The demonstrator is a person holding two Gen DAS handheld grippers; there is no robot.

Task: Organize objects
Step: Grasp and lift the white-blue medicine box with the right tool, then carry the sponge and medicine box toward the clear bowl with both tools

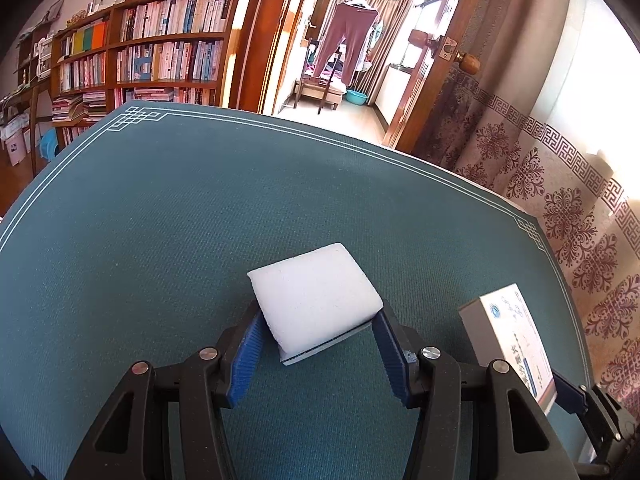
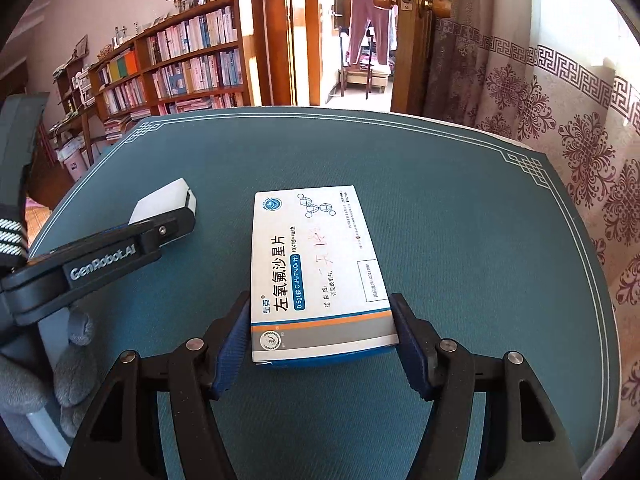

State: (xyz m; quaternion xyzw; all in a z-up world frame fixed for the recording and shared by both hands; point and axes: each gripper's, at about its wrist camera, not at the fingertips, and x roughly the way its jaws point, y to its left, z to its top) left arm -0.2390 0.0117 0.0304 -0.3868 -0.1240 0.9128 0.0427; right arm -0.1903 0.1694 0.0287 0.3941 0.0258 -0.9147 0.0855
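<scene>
A teal mat with a white knot-pattern border [image 1: 160, 208] covers the bench as two hand-held tools work side by side above it. The left tool [image 1: 318, 332] pinches a white sponge block [image 1: 316, 300] between its blue ribbed fingers [image 1: 248, 356], the pads pressed against the block's two sides; a thin dark layer shows along the block's underside, and the block juts forward past the fingertips, over the mat. In the right wrist view the same tool [image 2: 176, 216] reaches in from the left with the sponge block [image 2: 168, 198] at its tip, a grey-gloved hand [image 2: 60, 368] below it; lettering on its black arm reads "GenRobot.AI". To the right of the left tool, close beside it, the right tool [image 2: 322, 332] grips a white medicine box [image 2: 320, 268] printed with Chinese text, a blue label and an orange-and-grey band, its blue fingers [image 2: 230, 352] closed on the box's near end from both sides. The box lies flat and extends forward between the fingertips toward the bench's middle; whether it rests on the mat or sits just above cannot be told. From the left wrist camera the medicine box [image 1: 516, 340] appears edge-on at the far right. Beyond the bench stand a wooden bookshelf [image 2: 180, 68] packed with books, an open doorway with trousers hanging [image 2: 370, 20], and a patterned curtain [image 2: 560, 120].
</scene>
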